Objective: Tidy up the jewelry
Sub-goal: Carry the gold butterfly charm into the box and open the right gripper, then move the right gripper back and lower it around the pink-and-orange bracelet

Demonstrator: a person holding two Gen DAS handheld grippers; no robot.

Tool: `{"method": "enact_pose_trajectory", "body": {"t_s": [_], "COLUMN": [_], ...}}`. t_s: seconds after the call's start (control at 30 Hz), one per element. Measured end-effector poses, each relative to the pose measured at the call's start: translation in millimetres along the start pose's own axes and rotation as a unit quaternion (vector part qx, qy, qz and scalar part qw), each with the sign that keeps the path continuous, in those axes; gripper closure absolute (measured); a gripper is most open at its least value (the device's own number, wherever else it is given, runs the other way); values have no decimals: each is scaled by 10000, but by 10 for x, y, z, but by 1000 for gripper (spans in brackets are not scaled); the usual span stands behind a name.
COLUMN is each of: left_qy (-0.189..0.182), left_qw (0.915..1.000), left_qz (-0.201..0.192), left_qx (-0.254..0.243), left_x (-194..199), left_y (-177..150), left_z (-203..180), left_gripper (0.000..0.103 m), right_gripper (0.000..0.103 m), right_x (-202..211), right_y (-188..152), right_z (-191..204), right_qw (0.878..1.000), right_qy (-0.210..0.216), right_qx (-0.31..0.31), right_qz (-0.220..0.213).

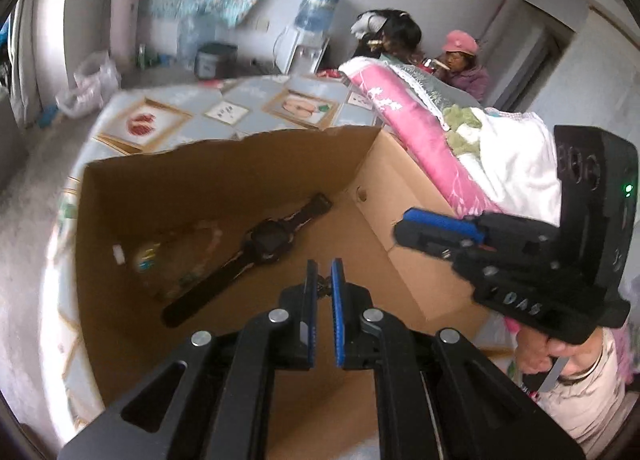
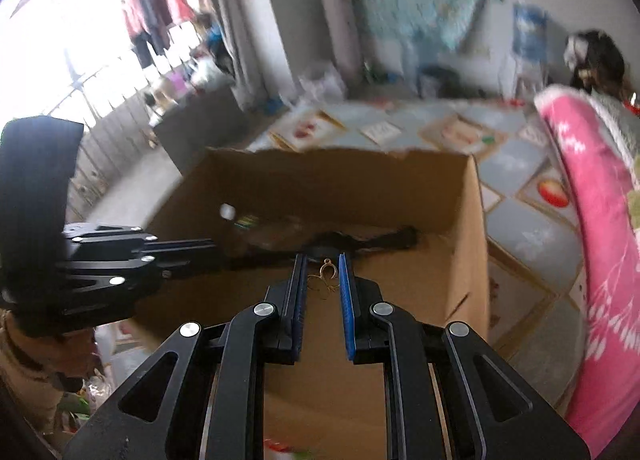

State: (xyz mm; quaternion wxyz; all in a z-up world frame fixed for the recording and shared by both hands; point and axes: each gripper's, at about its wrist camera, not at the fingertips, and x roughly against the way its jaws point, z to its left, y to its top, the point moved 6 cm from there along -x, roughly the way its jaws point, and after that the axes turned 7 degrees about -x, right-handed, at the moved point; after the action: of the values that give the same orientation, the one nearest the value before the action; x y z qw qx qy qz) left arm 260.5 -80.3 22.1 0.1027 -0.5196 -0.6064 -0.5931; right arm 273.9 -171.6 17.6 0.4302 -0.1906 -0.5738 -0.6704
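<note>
Nearest, the right gripper (image 2: 323, 278) pinched a thin gold wire butterfly pendant (image 2: 325, 280) between its blue pads, held above the open brown cardboard box (image 2: 460, 227). The left gripper (image 1: 324, 280) was nearly pressed together on something small and dark, too blurred to identify. Beyond, at twelve o'clock, a black wristwatch (image 1: 264, 246) lay on the box floor. Judging by this, the pendant should be lowered close to the floor before release, clear of the watch strap.
</note>
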Motion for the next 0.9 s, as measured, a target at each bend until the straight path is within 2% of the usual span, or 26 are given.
{"method": "enact_pose_trajectory", "body": {"t_s": [0.17,0.3,0.43,0.5,0.73,0.9], "left_qy": [-201,-344,-594,-561,-550,-423], "left_qw": [9977,9942,9911,9913,9943,9973], "left_qz": [494,710,721,717,326,-345], "left_qx": [408,730,945,953,854,491], "left_x": [-398,-583,-630,-629,-369,157], "left_y": [71,82,63,65,120,154], "left_z": [4,36,40,39,8,-92], "left_gripper": [97,96,81,80,80,80], "right_gripper": [89,87,84,83,76,71], "right_x": [-181,-153,-68,-40,329,736], "right_y": [64,91,106,135,151,60], "right_z": [-134,-197,-230,-265,-284,-193], "right_qw": [9991,9989,9992,9991,9977,9957], "right_qy": [-307,-391,-376,-395,-369,-135], "right_qx": [110,8,-112,-177,-433,-557], "right_qz": [288,263,105,50,-358,-730]}}
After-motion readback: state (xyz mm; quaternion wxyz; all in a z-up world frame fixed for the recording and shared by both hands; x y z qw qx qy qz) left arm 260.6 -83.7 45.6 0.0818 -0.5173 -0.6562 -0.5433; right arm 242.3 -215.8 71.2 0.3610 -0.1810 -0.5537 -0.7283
